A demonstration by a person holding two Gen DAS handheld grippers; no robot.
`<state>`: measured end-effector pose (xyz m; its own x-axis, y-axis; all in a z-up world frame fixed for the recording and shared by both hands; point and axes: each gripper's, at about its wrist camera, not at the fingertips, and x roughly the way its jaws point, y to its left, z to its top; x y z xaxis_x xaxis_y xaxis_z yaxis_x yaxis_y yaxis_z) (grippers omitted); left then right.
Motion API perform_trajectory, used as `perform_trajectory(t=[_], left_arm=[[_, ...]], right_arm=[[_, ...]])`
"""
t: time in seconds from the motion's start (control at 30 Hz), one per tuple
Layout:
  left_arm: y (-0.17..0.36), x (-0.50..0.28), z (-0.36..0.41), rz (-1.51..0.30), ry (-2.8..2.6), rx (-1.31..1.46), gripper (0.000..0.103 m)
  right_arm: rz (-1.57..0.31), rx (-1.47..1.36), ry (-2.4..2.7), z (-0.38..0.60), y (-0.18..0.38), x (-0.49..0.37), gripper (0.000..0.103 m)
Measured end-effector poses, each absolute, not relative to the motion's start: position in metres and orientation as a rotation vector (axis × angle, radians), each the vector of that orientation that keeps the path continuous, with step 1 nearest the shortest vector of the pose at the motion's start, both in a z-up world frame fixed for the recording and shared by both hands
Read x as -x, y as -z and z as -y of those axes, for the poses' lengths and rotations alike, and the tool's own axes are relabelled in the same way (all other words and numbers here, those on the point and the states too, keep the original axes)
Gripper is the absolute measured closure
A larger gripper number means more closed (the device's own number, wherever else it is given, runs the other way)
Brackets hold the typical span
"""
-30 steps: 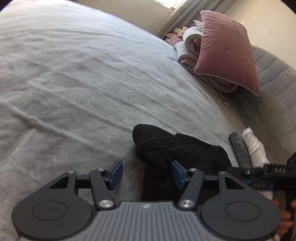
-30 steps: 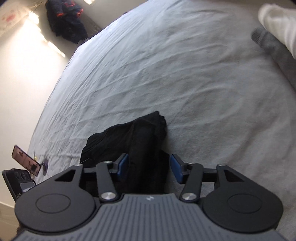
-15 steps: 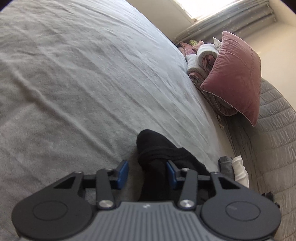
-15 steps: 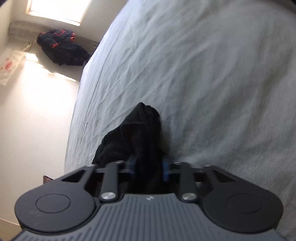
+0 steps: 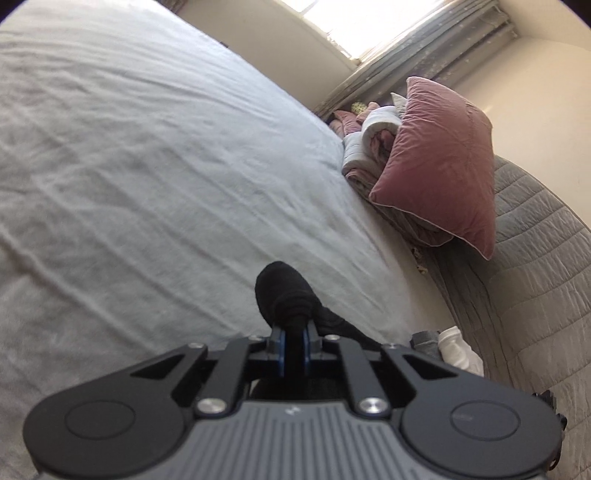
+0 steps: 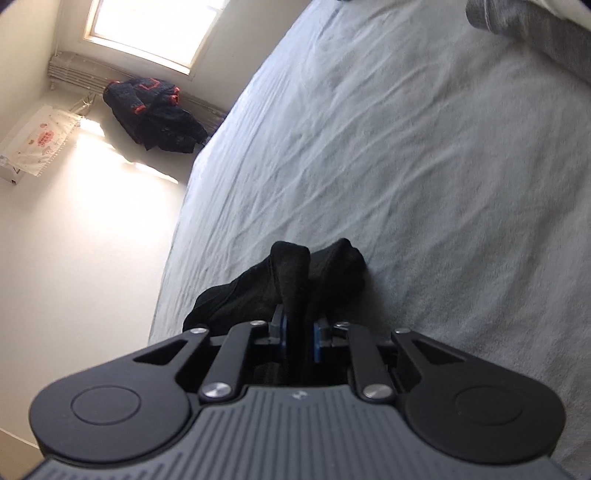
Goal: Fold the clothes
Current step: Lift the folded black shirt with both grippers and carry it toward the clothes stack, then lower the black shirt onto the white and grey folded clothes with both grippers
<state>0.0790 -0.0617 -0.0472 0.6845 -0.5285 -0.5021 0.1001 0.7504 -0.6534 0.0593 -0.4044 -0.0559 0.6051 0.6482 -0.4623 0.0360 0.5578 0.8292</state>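
Observation:
A black sock (image 5: 284,291) lies bunched on the grey bed sheet (image 5: 147,184). My left gripper (image 5: 294,347) is shut on one end of it, and the rounded end sticks out past the blue pads. In the right wrist view the same black sock (image 6: 295,280) shows a fold rising between the fingers, with my right gripper (image 6: 298,341) shut on it. The rest of the sock trails to the left over the sheet (image 6: 406,166).
A pink pillow (image 5: 443,158) leans on folded bedding (image 5: 365,147) by the quilted headboard (image 5: 535,266). Folded grey and white items (image 5: 447,345) lie near the headboard. The grey item (image 6: 535,26) shows at top right. Dark clothes (image 6: 155,114) hang below a window.
Both grippers went from open around the black sock to shut on it. Both views have tilted, bringing the windows and walls into sight.

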Motion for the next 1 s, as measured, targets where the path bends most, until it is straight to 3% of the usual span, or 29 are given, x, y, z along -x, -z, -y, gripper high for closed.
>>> perform_trajectory(t=[0.37, 1.0], left_arm=[[0.003, -0.09, 0.132, -0.686, 0.485, 0.552, 0.095], [-0.04, -0.111, 0.339, -0.669, 0.764, 0.515, 0.095]], right_arm=[[-0.737, -0.885, -0.34, 0.462, 0.011, -0.059, 0.088], [-0.583, -0.89, -0.089, 0.63, -0.041, -0.04, 0.088]])
